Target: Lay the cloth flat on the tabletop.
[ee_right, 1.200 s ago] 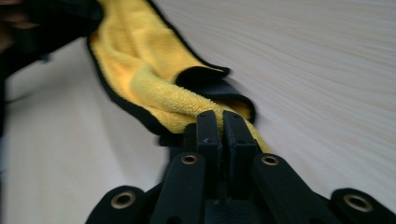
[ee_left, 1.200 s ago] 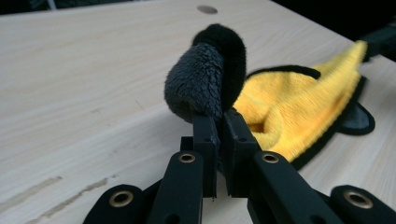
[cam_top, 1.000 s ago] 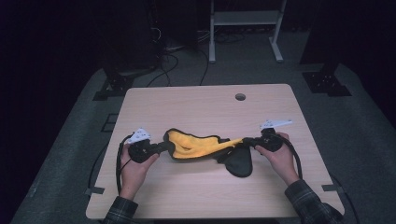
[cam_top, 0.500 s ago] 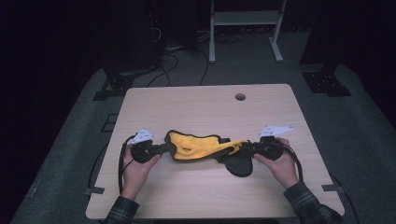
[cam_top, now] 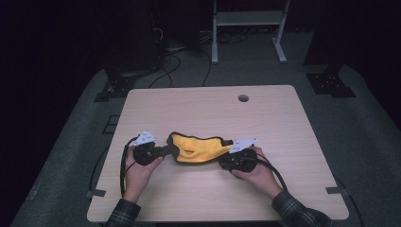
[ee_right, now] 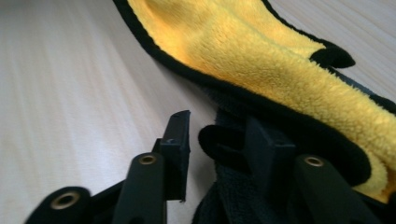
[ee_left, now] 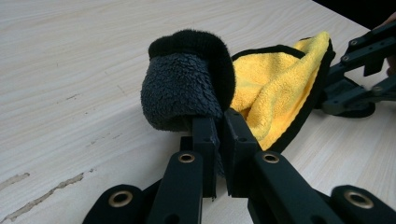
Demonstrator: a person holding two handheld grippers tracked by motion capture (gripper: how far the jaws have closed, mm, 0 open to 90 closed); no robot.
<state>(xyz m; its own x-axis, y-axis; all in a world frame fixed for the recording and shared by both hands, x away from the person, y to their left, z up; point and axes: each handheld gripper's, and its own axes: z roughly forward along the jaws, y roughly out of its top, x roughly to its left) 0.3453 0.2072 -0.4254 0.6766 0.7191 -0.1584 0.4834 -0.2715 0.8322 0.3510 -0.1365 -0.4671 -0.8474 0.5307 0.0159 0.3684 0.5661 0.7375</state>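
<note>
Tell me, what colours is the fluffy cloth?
Yellow and dark grey cloth, black edging; clearest in the left gripper view.

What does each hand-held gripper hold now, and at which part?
The left hand-held gripper pinches the cloth at its grey-backed, black-trimmed end. The right hand-held gripper is open around the other end's edge.

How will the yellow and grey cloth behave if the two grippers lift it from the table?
The cloth probably sags between the grippers: it already folds and curls at the left gripper. Its fluffy pile suggests it is light and not slippery. It should not roll or break.
</note>
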